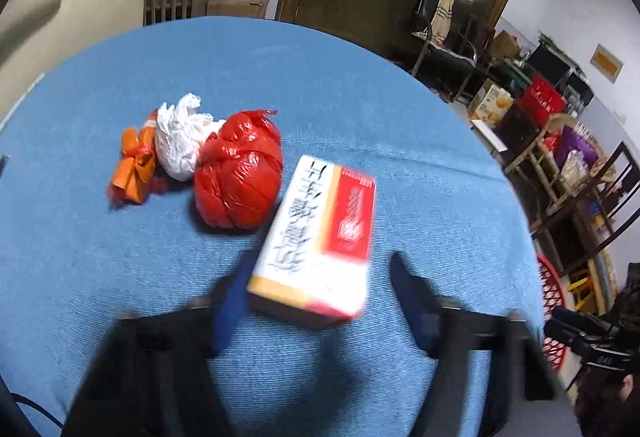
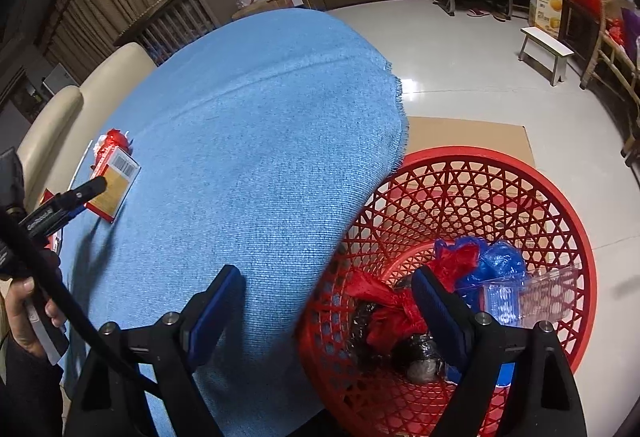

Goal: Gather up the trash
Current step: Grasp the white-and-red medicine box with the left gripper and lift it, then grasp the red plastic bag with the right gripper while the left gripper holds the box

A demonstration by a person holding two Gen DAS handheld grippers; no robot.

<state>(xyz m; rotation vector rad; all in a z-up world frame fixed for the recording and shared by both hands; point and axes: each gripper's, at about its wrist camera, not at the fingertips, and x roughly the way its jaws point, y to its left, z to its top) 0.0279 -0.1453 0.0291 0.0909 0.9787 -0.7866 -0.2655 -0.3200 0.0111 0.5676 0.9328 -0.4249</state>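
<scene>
We brought the left gripper [image 1: 316, 277] in over the blue tablecloth [image 1: 360, 109] toward a white, red and yellow carton [image 1: 320, 237], our fingers spread wide with the carton's near end lying between them, apparently untouched, though motion blur left contact hard to judge. Behind it lay more trash: a knotted red bag [image 1: 239, 171] just beside the carton, a crumpled white bag [image 1: 180, 143] and an orange wrapper [image 1: 134, 167].

Our right gripper [image 2: 328, 301] hung empty, fingers apart, straddling the table's edge above the red mesh basket [image 2: 560, 205] on the floor, where red [image 2: 384, 301] and blue [image 2: 496, 261] bags and a clear plastic tray [image 2: 532, 289] already lay.

The carton lay askew to the fingers; closing on it that way, we judged, could pinch a corner and spin it out, or nudge the red bag away.

Only the right wrist view showed the basket's contents and the barcode end of the carton [image 2: 114, 181]; only the left showed the white bag and orange wrapper clearly.
</scene>
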